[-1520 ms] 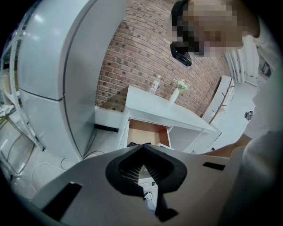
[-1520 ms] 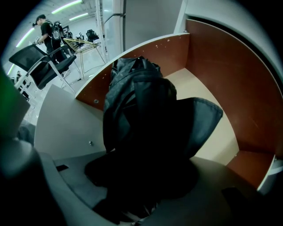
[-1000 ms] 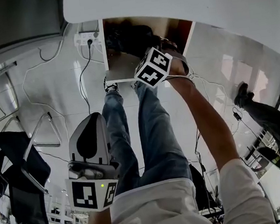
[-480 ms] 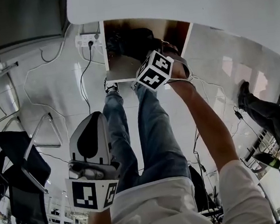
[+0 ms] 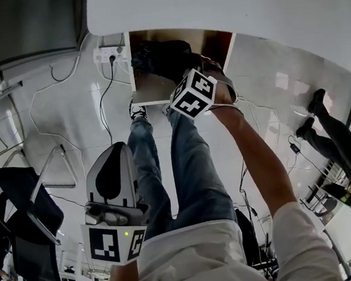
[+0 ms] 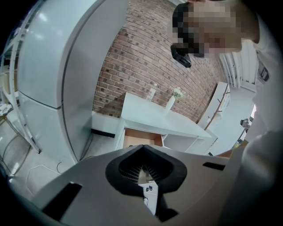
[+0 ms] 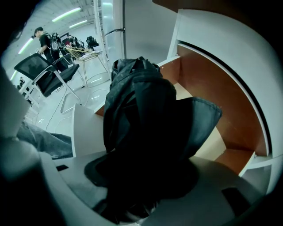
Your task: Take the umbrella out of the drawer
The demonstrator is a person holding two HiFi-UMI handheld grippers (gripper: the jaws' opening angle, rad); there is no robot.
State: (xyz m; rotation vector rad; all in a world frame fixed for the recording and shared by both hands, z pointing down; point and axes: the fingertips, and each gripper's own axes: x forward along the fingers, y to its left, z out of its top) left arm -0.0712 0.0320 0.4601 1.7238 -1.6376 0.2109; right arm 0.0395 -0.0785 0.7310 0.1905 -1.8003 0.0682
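Glossy white flooring fills the head view, with a white desk top (image 5: 223, 5) across 12 o'clock and an open drawer with brown wooden walls (image 5: 151, 90) just beneath its edge. The right gripper (image 7: 146, 178) reaches into that drawer, and its jaws are clamped on a black folded fabric umbrella (image 7: 141, 110). The umbrella's near end sits between them at 6 o'clock in the right gripper view. Its long axis runs along the jaws toward 12 o'clock, and a loose flap of cloth spreads to 3 o'clock. Brown drawer walls flank it at 2 and 10 o'clock, and the desk top overhangs behind. The left gripper (image 5: 117, 151) hangs at 7 o'clock, well apart from the drawer, jaws pressed together on nothing. The person's blue jeans (image 5: 188, 167) stand between the grippers. A black office chair (image 5: 20, 214) sits at 9 o'clock, and a white power strip (image 5: 108, 50) lies just beside the drawer.
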